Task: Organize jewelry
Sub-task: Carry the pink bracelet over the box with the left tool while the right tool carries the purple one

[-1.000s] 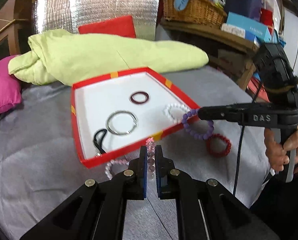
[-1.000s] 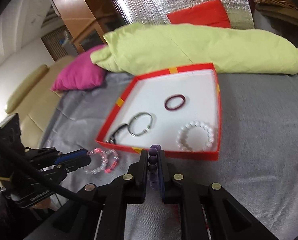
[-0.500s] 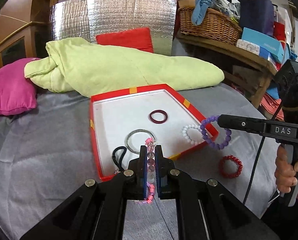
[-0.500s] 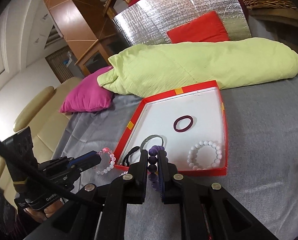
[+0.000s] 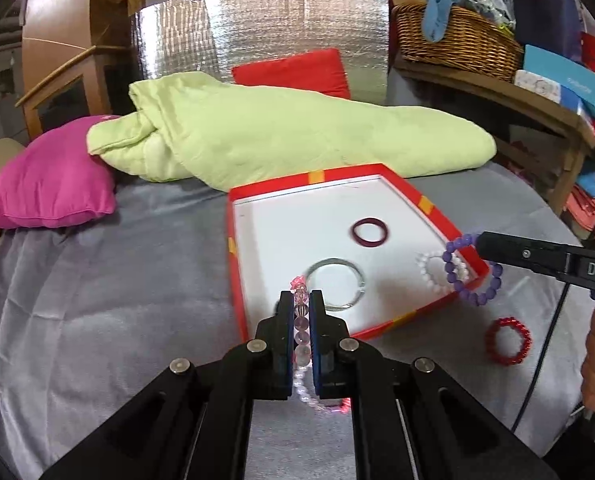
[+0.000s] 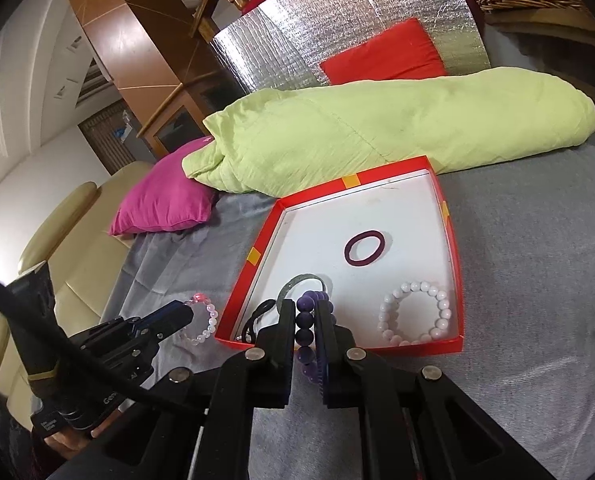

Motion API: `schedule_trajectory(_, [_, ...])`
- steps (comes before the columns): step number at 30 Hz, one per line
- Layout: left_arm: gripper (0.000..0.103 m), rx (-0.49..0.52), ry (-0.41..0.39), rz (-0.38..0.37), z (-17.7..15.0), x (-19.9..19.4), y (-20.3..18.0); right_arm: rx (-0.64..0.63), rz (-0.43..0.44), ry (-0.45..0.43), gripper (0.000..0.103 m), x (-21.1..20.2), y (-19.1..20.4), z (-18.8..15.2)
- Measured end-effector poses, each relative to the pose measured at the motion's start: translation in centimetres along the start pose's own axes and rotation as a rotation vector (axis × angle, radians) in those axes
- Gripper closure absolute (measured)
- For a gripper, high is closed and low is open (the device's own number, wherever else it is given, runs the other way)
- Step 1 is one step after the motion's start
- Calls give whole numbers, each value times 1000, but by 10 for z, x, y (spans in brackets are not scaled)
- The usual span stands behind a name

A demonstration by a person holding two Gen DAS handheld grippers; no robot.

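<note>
While the left gripper point(image 5: 301, 304) squeezes the pink beads point(image 5: 300, 320) and the right gripper point(image 6: 306, 312) squeezes the purple beads point(image 6: 303, 318), both hang just before the box point(image 6: 455, 280). They look light, floppy and slippery, so pinch across one bead.

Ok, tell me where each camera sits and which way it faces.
Left wrist: rides the left gripper, which pinches a pink bead bracelet, facing the red tray; the right gripper enters from the right.
Right wrist: rides the right gripper, which pinches a purple bead bracelet, facing the same tray.
Shared: tray, green quilt.
</note>
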State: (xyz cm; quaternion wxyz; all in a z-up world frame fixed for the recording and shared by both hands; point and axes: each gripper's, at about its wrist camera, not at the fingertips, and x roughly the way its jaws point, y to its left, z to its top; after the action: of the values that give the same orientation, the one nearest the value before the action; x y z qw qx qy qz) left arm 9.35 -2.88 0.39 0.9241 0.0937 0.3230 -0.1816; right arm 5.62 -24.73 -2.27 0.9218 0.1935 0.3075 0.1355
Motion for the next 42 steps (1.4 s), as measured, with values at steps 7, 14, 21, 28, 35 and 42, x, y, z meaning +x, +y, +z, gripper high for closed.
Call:
schedule_trajectory(7, [95, 4, -3, 62, 3, 4, 6, 2, -14, 1, 93, 10, 5, 2])
schedule_trajectory(14, [95, 6, -4, 77, 8, 9, 5, 22, -23, -2, 93, 22, 4, 7])
schedule_trajectory(21, [95, 6, 15, 70, 16, 25, 6, 70, -40, -31, 92, 32, -6, 19])
schedule_trajectory(28, [95, -1, 39, 78, 42, 62, 19, 143, -77, -75, 93, 45, -31, 43])
schedule_trajectory(35, [95, -10, 80, 70, 57, 101, 26, 206, -127, -73, 93, 59, -57, 52])
schedule_trajectory(42, [95, -28, 124, 58, 55, 126, 22, 271, -140, -61, 93, 78, -80, 57])
